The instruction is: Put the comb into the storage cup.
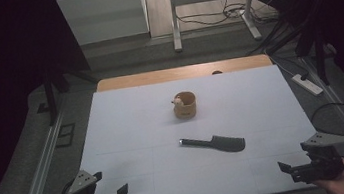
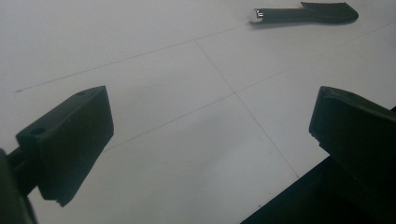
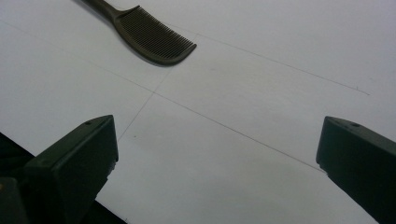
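the white table sheet (image 1: 129, 133) takes up the middle of the high view, and on it lie just two things. the larger is a small round wooden cup (image 1: 185, 105), upright in the upper middle of the frame, with something pale and small at its left rim that is too small to make out. below it and a little right of centre lies the dark comb (image 1: 215, 144), flat on the sheet.

the comb's long axis runs nearly left to right across the high view, tilted slightly down to the right: the thin handle with its shiny tip points toward frame left, the broad toothed end toward frame right. cup and comb are apart, not touching.

the left gripper (image 1: 111, 184) sits at the lower left corner of the sheet, jaws spread wide and holding nothing; in the left gripper view the comb (image 2: 306, 13) is at the upper right, handle tip nearest. the right gripper (image 1: 297, 165) is at the lower right corner, jaws likewise spread and empty; in the right gripper view the comb (image 3: 152, 35) is at the upper left, teeth end nearest.

judging by the lie, the comb is somewhat nearer the right gripper, which would meet the toothed end first, while the left would meet the handle.
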